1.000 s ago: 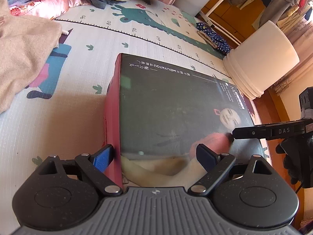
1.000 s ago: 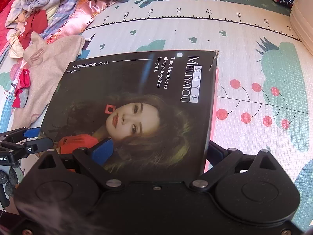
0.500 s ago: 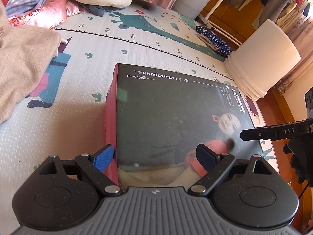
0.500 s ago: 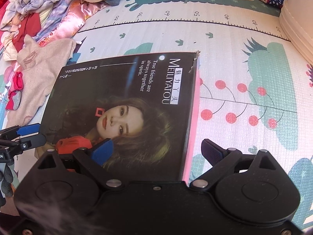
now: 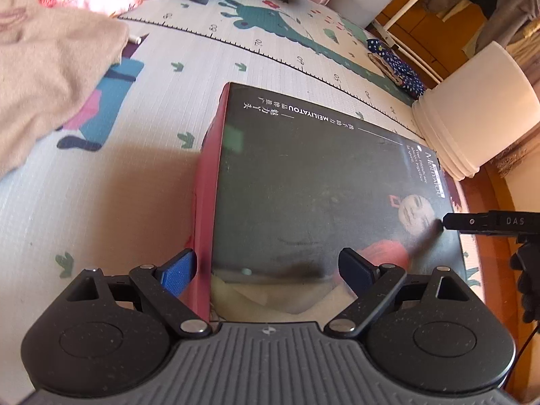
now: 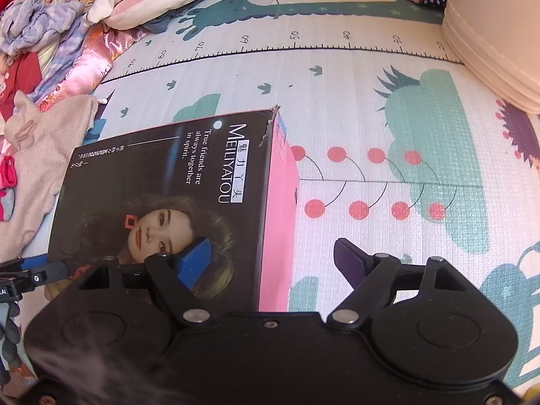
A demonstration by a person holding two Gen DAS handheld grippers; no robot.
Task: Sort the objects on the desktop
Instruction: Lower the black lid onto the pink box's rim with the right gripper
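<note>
Box: a flat black box [image 5: 324, 195] with pink sides lies on the play mat [image 5: 101, 219]. In the left wrist view it fills the middle, and in the right wrist view [image 6: 162, 202] it is at 9 o'clock from the centre.
Writing on box: "MEILIYATOU" in white capitals, with Chinese characters next to it, and the line "True friends are always together in spirit." The lid also shows a woman's face with long hair and a red square earring.
Box damage: the far corner is torn, seen at 12 o'clock of the lid in the right wrist view.
Left gripper [image 5: 270, 270]: its two fingers are spread wide. The near left corner of the box is between them, and no finger is pressing on it.
Right gripper [image 6: 270, 256]: it is also spread wide, over the near right edge of the box. The blue finger [image 6: 194, 260] is above the lid and the dark finger is over the mat. I cannot tell whether the blue one touches.
Writing on gripper: "DAS" can be read on the right gripper's finger at 3 o'clock in the left wrist view.
Mat writing: a ruler line with numbers, for example 20, 40, 50, 70, and cartoon animals.
Around: a beige garment [image 5: 50, 77] at 10 o'clock, a stack of white buckets [image 5: 472, 114] at 2 o'clock, well apart from the box. There is a dotted blue cloth [image 5: 398, 64] at 1 o'clock.
</note>
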